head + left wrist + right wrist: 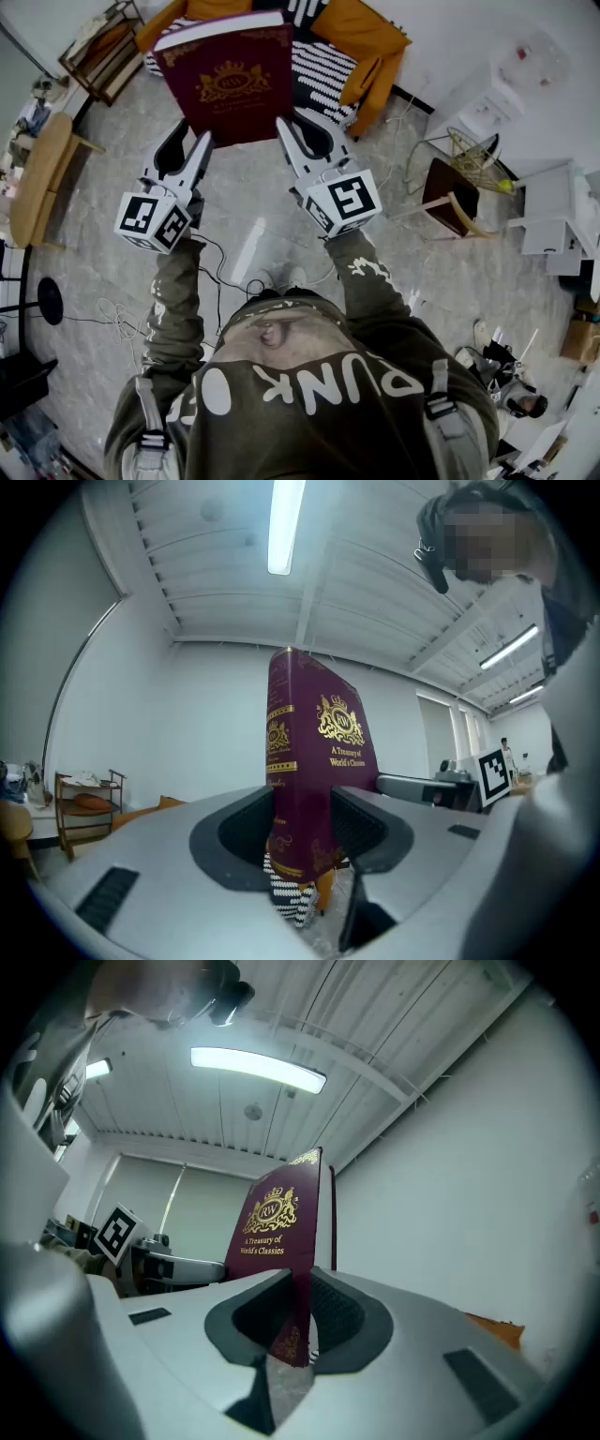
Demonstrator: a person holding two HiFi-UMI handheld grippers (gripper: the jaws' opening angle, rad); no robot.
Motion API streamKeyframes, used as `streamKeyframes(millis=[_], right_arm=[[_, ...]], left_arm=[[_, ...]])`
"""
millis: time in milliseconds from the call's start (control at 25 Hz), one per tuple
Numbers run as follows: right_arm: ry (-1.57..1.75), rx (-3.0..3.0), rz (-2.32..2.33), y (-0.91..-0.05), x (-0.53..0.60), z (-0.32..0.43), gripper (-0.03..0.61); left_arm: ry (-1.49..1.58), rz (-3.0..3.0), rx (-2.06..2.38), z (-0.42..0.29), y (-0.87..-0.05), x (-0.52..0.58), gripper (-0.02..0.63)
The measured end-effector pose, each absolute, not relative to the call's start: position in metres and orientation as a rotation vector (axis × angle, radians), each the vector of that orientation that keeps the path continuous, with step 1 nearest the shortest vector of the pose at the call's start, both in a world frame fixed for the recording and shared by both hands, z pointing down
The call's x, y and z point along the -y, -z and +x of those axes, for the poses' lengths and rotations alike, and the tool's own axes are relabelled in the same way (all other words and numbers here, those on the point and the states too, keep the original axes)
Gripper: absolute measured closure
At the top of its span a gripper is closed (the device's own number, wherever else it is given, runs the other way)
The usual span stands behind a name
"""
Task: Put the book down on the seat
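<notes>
A thick maroon book [236, 82] with gold lettering is held up between both grippers, its cover facing me. My left gripper [187, 142] is shut on its lower left corner, at the spine. My right gripper [306, 133] is shut on the lower right corner. In the left gripper view the book [314, 761] stands upright with the wide-set jaws of the left gripper [305, 832] pressing its thick spine end. In the right gripper view the right gripper [300, 1321] pinches the book [281, 1227] by its thin edge. Beyond the book lies an orange armchair [373, 45] with a striped seat cushion [321, 71].
A wooden table [39, 178] and a low shelf [101, 54] stand at the left. A small dark chair [452, 199] with a wire basket [473, 155] and white furniture [489, 105] stand at the right. Cables [120, 321] trail over the grey floor.
</notes>
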State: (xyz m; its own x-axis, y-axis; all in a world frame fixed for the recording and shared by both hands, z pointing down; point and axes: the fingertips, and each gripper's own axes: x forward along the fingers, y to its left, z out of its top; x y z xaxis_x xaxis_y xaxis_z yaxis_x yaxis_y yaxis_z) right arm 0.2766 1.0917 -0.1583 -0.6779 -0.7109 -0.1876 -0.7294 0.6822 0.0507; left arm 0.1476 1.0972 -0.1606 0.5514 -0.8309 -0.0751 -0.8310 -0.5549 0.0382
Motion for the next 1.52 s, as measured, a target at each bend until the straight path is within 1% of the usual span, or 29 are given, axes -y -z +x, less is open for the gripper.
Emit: streamKeyframes(millis=[280, 720, 960, 1200, 1520], right_arm=[[-0.185, -2.738, -1.179, 0.157, -1.088, 0.279, 0.509], [-0.142, -2.776, -1.089, 0.147, -1.069, 0.315, 0.495], [-0.125, -2.783, -1.061, 0.143, -1.060, 0.317, 0.495], [-0.117, -2.791, -1.063, 0.128, -1.037, 0.304, 0.495], [-0.126, -2.821, -1.099, 0.125, -0.936, 0.254, 0.495]], left_arm=[[-0.126, -2.755, -1.480, 0.149, 0.157, -1.093, 0.436], [-0.029, -2.744, -1.531, 0.187, 0.145, -1.077, 0.437], [-0.012, -2.731, -1.557, 0.189, 0.144, -1.073, 0.437], [-0.022, -2.734, -1.567, 0.176, 0.129, -1.050, 0.437], [-0.067, -2.769, -1.564, 0.126, 0.124, -0.947, 0.437]])
